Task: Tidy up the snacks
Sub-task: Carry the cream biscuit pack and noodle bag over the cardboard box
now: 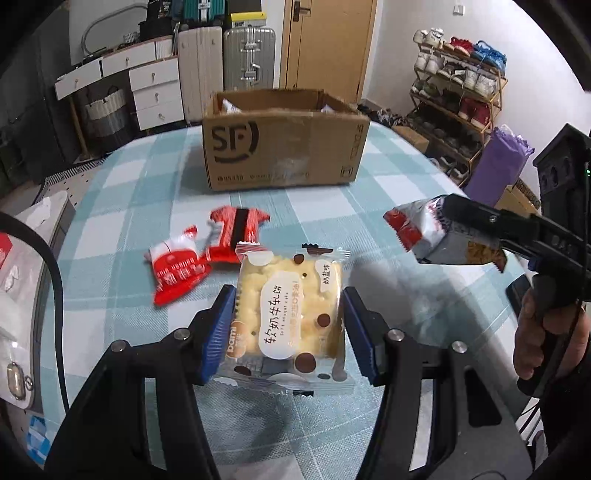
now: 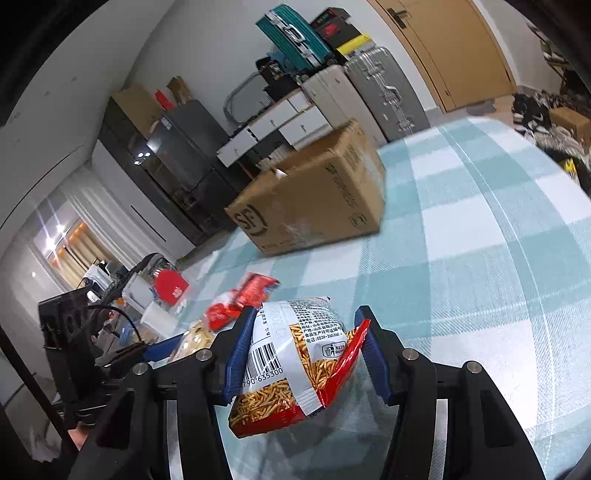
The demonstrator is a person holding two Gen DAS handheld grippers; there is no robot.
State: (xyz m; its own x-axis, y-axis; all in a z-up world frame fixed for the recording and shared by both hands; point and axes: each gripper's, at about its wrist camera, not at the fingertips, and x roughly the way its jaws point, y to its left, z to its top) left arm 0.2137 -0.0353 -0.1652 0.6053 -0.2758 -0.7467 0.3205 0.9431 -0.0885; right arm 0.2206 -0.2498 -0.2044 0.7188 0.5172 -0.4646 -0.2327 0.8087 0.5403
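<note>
Left hand-held gripper [image 1: 288, 332] of mine pinches a clear-wrapped cracker pack [image 1: 290, 314] between its blue pads, lifted above the counter [image 1: 406, 206]. My right hand-held gripper [image 2: 303, 354] clamps a red-and-white bag of crispy noodle sticks [image 2: 295, 365] the same way; from the left wrist view that bag hangs off to the right, with my hand [image 1: 546, 332] on the trigger grip.

A blue-and-white checked cloth covers the counter. On it, just beyond the cracker pack, lie 2 red snack packets [image 1: 207, 251], touching each other. Farther back stands an open cardboard box [image 1: 284, 144], with wrappers showing inside along its far wall.

Behind the counter I see white drawer units [image 1: 147, 85], a beige suitcase [image 1: 199, 70] and a silver suitcase [image 1: 249, 59] side by side, a wooden door [image 1: 328, 44], and a rack full of shoes [image 1: 458, 96] beside a purple roll [image 1: 498, 166]. A teal suitcase [image 2: 291, 33] lies on top of the others.

The box carries a large "SF" logo. The cracker pack reads "bami" on an orange tab, with Chinese characters on a white label. The noodle bag shows a barcode ending "790 635300" and small Chinese print.
</note>
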